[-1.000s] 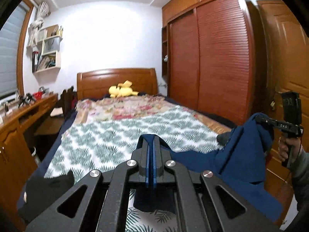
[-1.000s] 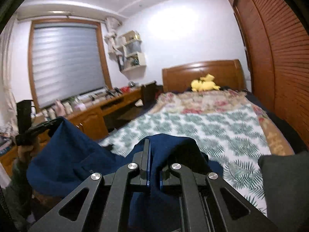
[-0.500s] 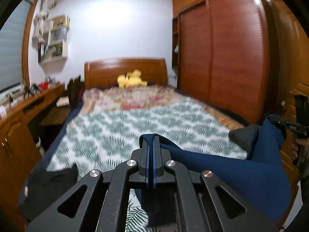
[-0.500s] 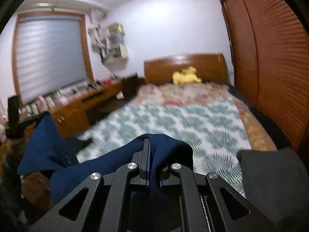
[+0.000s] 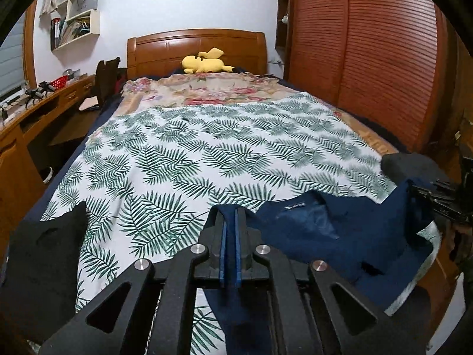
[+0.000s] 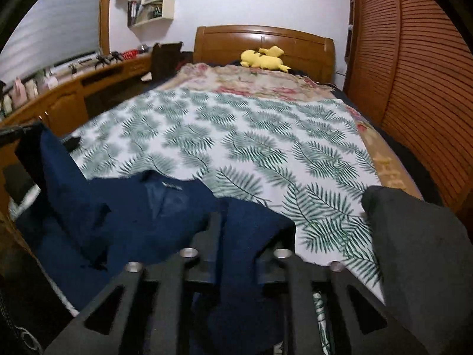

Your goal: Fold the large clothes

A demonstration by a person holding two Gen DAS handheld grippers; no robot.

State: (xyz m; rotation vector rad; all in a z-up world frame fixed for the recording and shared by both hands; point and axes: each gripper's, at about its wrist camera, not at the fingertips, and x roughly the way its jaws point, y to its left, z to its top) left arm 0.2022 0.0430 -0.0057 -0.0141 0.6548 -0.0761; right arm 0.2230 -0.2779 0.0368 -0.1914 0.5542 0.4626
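your left gripper (image 5: pixel 230 224) hovers low over the foot of the bed (image 5: pixel 207 153), its fingers (image 5: pixel 220 236) all but together and just starting to part, with a fold of the navy garment (image 5: pixel 340 233) pinched between the blue pads. your right gripper (image 6: pixel 249 233) is letting go: its fingers (image 6: pixel 214 230) are spreading, the navy cloth lies loose in the gap between them, and the pads do not press on it.

the garment lies along the near edge of the bed, on the white sheet printed with green fern leaves (image 5: pixel 192 159). its neck opening and a small label (image 6: pixel 171 185) face up in the right wrist view, and one side of it rises in a peak toward the left gripper at the far left of that view. part of the cloth hangs over the end of the mattress.

a dark grey folded piece (image 6: pixel 414 236) sits at the right corner of the bed, just beside the navy cloth, and a black piece (image 5: pixel 44 254) rests at the left corner. further up lie a floral blanket (image 5: pixel 207 88) and a yellow plush toy (image 5: pixel 204 62) against the wooden headboard (image 5: pixel 195 44). a slatted wardrobe (image 5: pixel 369 59) lines the right wall, and a wooden desk (image 5: pixel 35 112) runs along the left under a wall shelf (image 5: pixel 77 11).
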